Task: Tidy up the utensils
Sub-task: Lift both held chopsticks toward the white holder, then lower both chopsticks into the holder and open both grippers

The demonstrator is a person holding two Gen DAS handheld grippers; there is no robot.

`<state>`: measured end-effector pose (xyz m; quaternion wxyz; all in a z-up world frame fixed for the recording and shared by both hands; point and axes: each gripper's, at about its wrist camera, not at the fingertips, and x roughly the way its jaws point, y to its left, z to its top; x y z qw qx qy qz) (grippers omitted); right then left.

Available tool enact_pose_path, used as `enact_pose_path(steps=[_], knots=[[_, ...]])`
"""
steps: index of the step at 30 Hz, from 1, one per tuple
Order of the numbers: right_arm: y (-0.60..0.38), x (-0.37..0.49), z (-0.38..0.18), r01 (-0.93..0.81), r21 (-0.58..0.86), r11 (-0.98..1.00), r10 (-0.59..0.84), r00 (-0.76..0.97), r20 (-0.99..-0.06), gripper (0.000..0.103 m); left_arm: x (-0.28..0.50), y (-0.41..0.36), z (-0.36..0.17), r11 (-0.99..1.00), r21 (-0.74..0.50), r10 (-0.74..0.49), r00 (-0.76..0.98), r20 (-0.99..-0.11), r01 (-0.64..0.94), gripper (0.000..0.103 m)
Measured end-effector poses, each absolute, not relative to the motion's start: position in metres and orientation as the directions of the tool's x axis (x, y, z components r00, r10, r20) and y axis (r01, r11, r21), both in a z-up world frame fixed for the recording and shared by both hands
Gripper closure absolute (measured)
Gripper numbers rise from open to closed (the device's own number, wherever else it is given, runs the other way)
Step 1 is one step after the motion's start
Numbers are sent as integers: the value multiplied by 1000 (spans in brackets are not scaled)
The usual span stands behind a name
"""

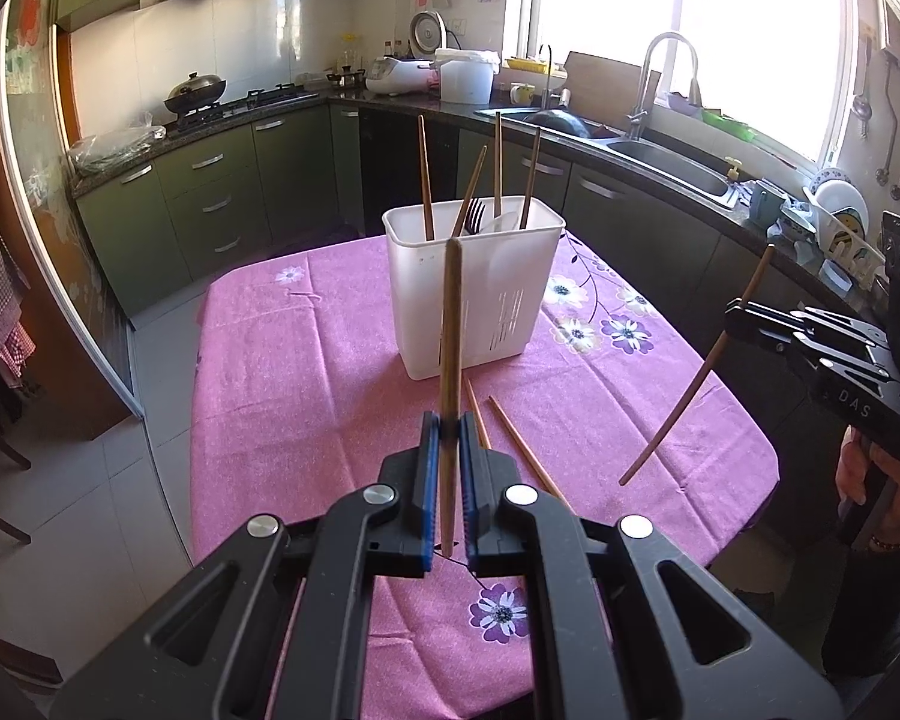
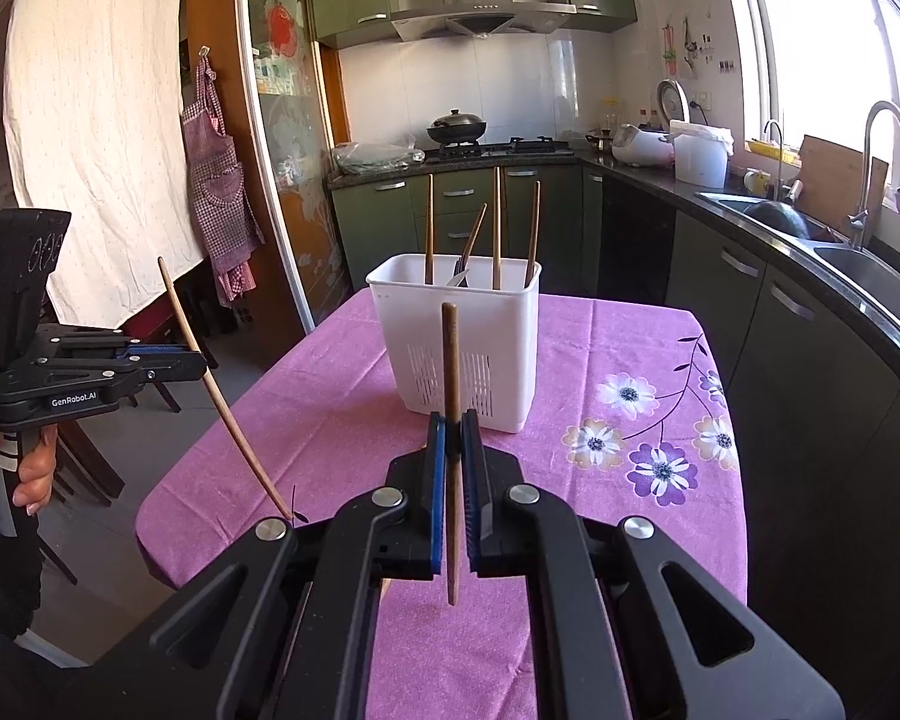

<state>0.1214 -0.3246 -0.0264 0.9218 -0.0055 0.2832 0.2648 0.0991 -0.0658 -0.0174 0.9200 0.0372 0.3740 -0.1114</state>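
A white utensil holder (image 1: pixel 471 288) stands on the pink tablecloth (image 1: pixel 306 360), holding several wooden chopsticks, a fork and a white spoon; it also shows in the right wrist view (image 2: pixel 456 342). My left gripper (image 1: pixel 448 426) is shut on a wooden chopstick (image 1: pixel 450 330), held upright above the table, near of the holder. My right gripper (image 2: pixel 453 423) is shut on another chopstick (image 2: pixel 450 360), also upright. In the left wrist view the right gripper (image 1: pixel 735 315) holds its chopstick (image 1: pixel 690 384) off the table's right side. Two loose chopsticks (image 1: pixel 519 450) lie on the cloth before the holder.
Kitchen counters wrap around behind and to the right, with a sink and tap (image 1: pixel 660 138), a stove with a wok (image 1: pixel 195 93) and a rice cooker (image 1: pixel 399 75). Chairs (image 2: pixel 84 456) stand at the table's left side. The cloth has a flower print (image 2: pixel 660 468).
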Motion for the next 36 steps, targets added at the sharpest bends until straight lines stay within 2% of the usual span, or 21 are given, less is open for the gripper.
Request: enact_pose_path(steps=[8,13,17,24,28,36], knots=[[-323,132,0,-505,145,851,505,711,-490,97,110,-69,-3,969,-20,-191,695,-694,247,96],[-323,144,41,-519,131,845,521,741,-424,97,123,-73,30,965,-7,-200,722,-662,261,96],[-325,164,84,-522,131,843,532,771,-350,97,138,-76,66,965,7,-202,767,-609,260,96],[-324,220,142,-519,167,839,545,802,-245,97,170,-85,128,968,-4,-224,856,-466,251,96],[-311,259,139,-491,155,857,515,812,-274,97,199,-94,130,974,6,-201,882,-427,225,96],[-281,323,63,-461,168,871,485,755,-442,97,265,-99,63,986,-4,-141,824,-549,167,96]])
